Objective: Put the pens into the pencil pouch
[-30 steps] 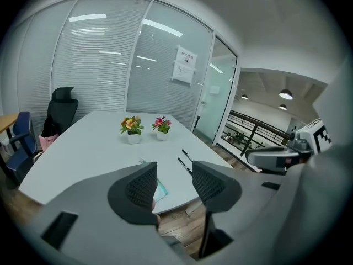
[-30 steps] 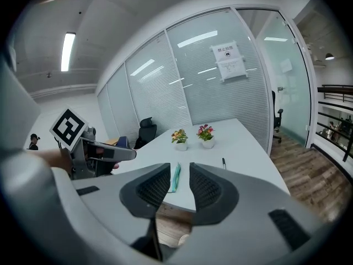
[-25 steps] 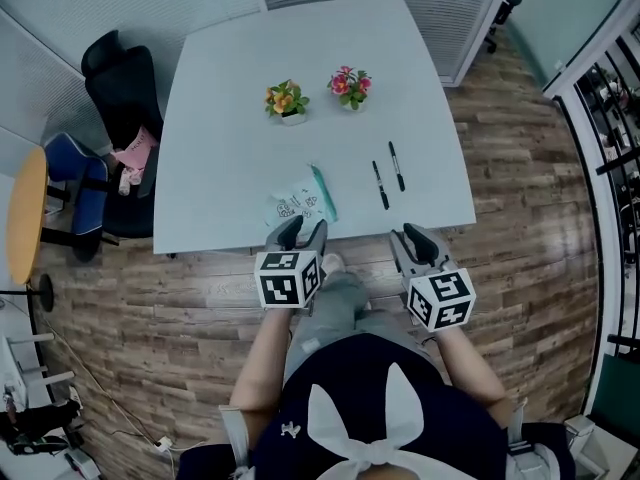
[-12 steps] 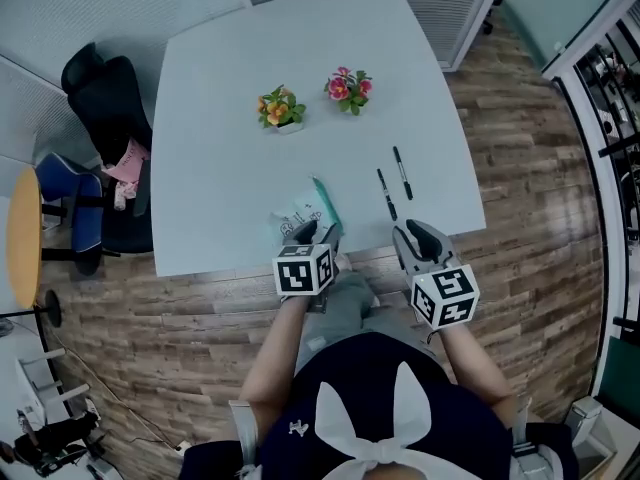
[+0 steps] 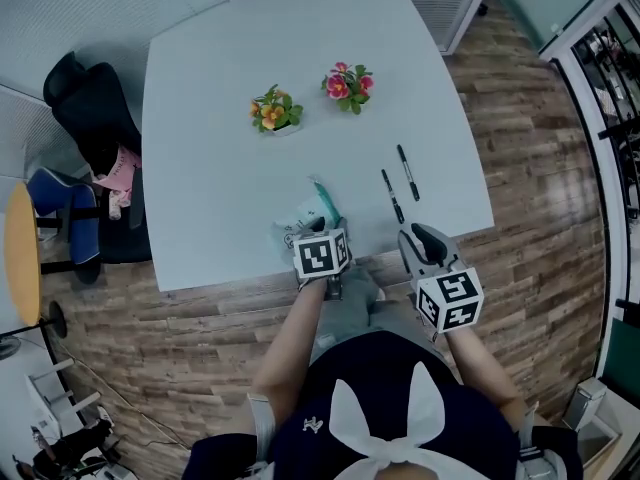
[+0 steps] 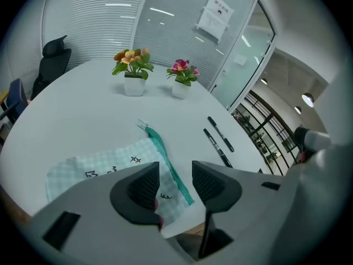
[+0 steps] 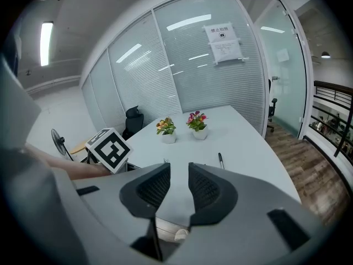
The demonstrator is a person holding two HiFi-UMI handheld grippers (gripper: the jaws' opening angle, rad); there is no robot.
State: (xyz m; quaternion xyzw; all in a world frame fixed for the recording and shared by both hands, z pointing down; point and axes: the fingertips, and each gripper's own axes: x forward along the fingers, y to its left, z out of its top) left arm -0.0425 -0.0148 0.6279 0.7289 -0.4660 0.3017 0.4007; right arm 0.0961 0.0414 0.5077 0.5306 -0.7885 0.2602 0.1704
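Observation:
A pale green checked pencil pouch (image 5: 312,213) with a green zipper lies near the table's front edge. Two black pens (image 5: 392,196) (image 5: 408,173) lie side by side to its right. My left gripper (image 5: 314,232) hangs low over the pouch's near end, jaws apart with nothing gripped. In the left gripper view the pouch (image 6: 105,167) and its zipper (image 6: 168,162) show between and below the left gripper (image 6: 175,182), with the pens (image 6: 217,148) farther right. My right gripper (image 5: 421,238) stands open at the table edge, short of the pens. One pen (image 7: 220,160) shows beyond the right gripper (image 7: 179,187).
Two small white pots of flowers (image 5: 272,110) (image 5: 347,83) stand on the pale table (image 5: 200,168) toward the back. A black office chair (image 5: 90,118) and a round yellow table (image 5: 20,258) are off to the left. Wooden floor surrounds the table.
My left gripper has gone forward and down from the table's edge to just over the pouch's near end. The right gripper has edged forward a little. Pouch and pens lie where they were.

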